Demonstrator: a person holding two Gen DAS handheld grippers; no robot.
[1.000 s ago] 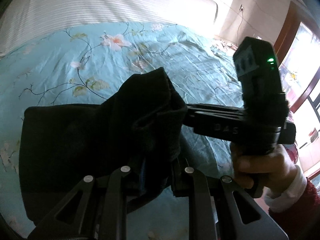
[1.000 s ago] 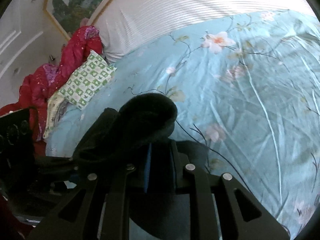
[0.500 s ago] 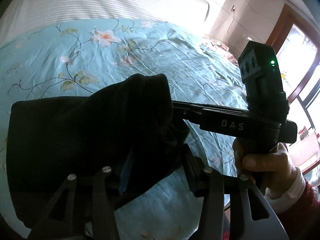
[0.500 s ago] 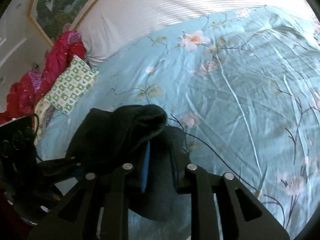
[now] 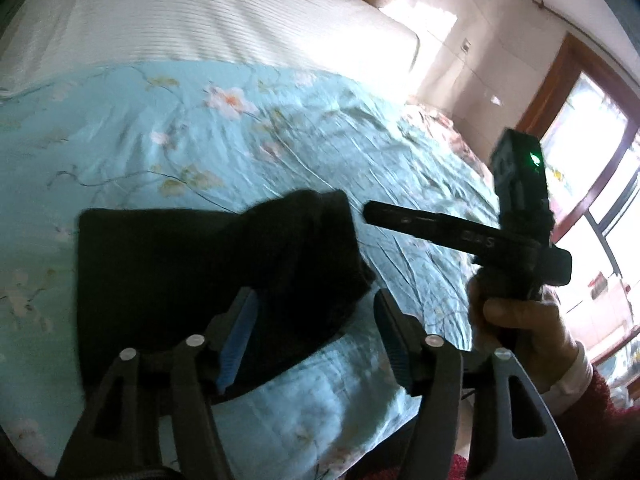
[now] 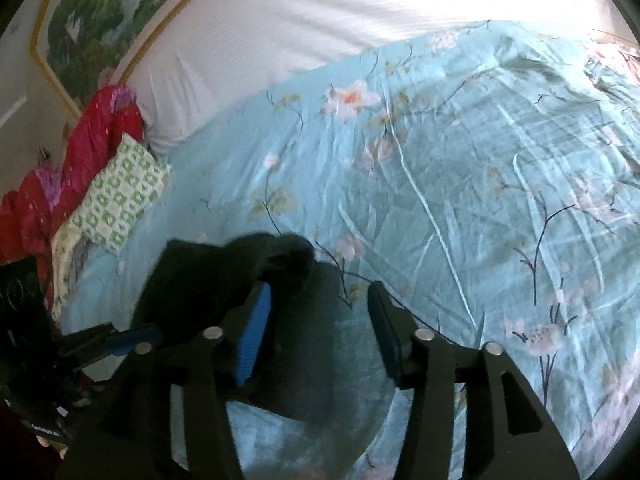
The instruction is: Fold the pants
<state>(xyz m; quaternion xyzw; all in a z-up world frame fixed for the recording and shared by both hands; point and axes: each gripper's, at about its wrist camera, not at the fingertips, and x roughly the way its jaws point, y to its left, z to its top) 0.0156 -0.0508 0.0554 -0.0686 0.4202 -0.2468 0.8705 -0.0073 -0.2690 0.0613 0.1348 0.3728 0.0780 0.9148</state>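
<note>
The black pants lie folded in a dark block on the light blue floral bedspread, near the bed's front edge. A bunched fold rises at their right end. My left gripper is open, its blue-padded jaws wide apart just above that bunched end. My right gripper is open too, beside the same fold. In the left wrist view the right gripper is held by a hand to the right of the pants and clear of them.
A white striped sheet covers the head of the bed. A red garment and a green-patterned pillow lie at the bed's left side. A framed picture hangs behind. A window is on the right.
Both grippers have opened and let go of the bunched pants end they were holding. The fold has dropped onto the rest of the pants, and both grippers have drawn back a little.
</note>
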